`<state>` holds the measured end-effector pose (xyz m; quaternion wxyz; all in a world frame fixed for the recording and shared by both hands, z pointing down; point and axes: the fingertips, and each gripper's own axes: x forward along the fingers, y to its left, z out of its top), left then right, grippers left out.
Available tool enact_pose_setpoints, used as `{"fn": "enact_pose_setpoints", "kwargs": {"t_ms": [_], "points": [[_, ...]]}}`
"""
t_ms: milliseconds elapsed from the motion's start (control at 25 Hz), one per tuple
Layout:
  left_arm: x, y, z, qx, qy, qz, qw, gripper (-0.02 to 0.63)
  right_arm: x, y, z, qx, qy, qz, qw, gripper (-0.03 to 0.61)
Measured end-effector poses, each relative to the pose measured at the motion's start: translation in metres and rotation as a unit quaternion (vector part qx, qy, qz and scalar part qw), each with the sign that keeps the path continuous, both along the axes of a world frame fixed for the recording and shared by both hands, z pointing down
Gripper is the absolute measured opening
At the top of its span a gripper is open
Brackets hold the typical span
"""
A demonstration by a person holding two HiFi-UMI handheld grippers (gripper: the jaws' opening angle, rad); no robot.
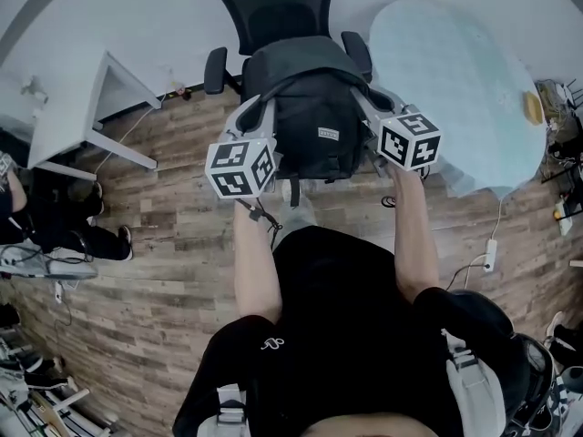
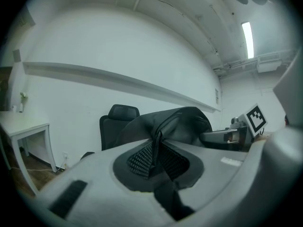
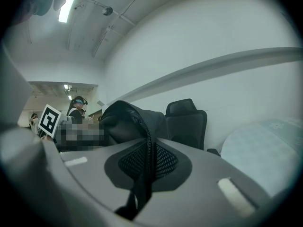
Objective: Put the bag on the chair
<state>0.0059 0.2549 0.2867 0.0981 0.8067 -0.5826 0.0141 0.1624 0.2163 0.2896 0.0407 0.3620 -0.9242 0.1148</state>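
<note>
A black backpack hangs between my two grippers, right in front of the black office chair and over its seat. Whether it touches the seat is hidden. My left gripper is shut on a fold of the bag's fabric at its left top. My right gripper is shut on the bag's zippered edge at the right top. The chair's backrest stands behind the bag in the left gripper view. In the right gripper view the backrest also rises behind the bag.
A white desk stands at the left of the chair, and a pale blue round table at its right. Cables and a power strip lie on the wooden floor. A seated person's legs show at far left.
</note>
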Motion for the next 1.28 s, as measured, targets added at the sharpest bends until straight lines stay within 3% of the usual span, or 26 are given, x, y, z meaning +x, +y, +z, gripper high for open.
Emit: {"fn": "enact_pose_setpoints", "kwargs": {"t_ms": [320,600,920,1280], "points": [[-0.028,-0.082,0.023,-0.01,0.011,0.004,0.9999,0.03,-0.028,-0.08,0.022,-0.011,0.01,0.001,1.0,0.018],[-0.062,-0.199,0.048,-0.04,0.023,0.03,0.9985,0.031,-0.061,-0.191,0.045,-0.037,0.006,0.017,0.999,0.018],[-0.095,-0.345,0.067,-0.074,0.009,0.078,0.9942,0.03,-0.095,-0.335,0.069,-0.072,-0.029,0.051,0.996,0.018],[-0.115,-0.442,0.083,-0.094,0.006,0.09,0.9915,0.029,-0.116,-0.432,0.082,-0.091,-0.031,0.056,0.994,0.018]]}}
